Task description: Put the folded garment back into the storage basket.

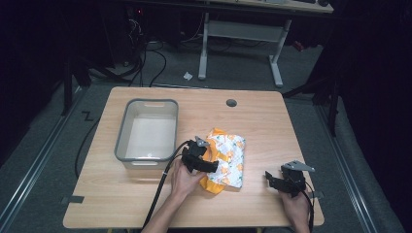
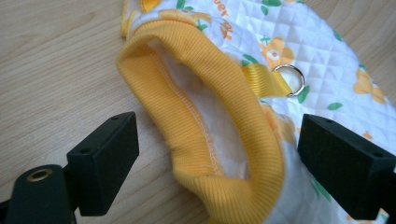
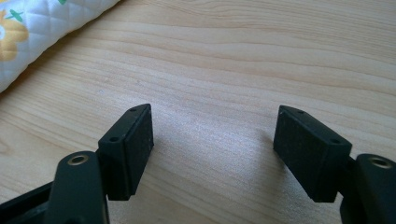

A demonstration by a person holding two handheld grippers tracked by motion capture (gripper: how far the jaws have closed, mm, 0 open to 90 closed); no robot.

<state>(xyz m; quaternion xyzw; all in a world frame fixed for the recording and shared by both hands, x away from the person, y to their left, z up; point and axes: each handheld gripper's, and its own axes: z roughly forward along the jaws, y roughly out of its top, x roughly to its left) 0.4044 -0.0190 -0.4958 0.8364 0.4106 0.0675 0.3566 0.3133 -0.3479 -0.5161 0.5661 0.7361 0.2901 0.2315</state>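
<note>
So the thing being worked on is a little quilted pet vest (image 1: pixel 226 159), white with orange flowers and green leaves, lying near the middle of the wooden table (image 1: pixel 252 116), just right of the grey plastic bin (image 1: pixel 146 129). In the left gripper view the ribbed yellow cuff (image 2: pixel 205 121) of the vest sits right between the two black jaws, which are spread wide with nothing pinched yet. One jaw is out over bare table, the other is over the quilted side.

The left gripper (image 1: pixel 198 158) looks lined up for a grab on that cuff. To do it well, the person would probably want to come down so both layers of the ribbed band end up between the pads, not just the outer lip. That knit looks stretchy and soft, so a shallow bite could slip off once it's lifted. Also worth staying clear of the metal D-ring (image 2: pixel 290 80) on its yellow webbing loop, since hard metal under a pad would likely make the grip wobbly.

The right gripper (image 1: pixel 286 180) is parked well off to the right of the vest, jaws wide apart over bare wood, holding nothing.

As for writing: there's some orange lettering on the fabric (image 2: pixel 223 22) near the top of the left gripper view, looks like it ends in "ver", but the rest is cut off or folded under. No brand tag visible.
</note>
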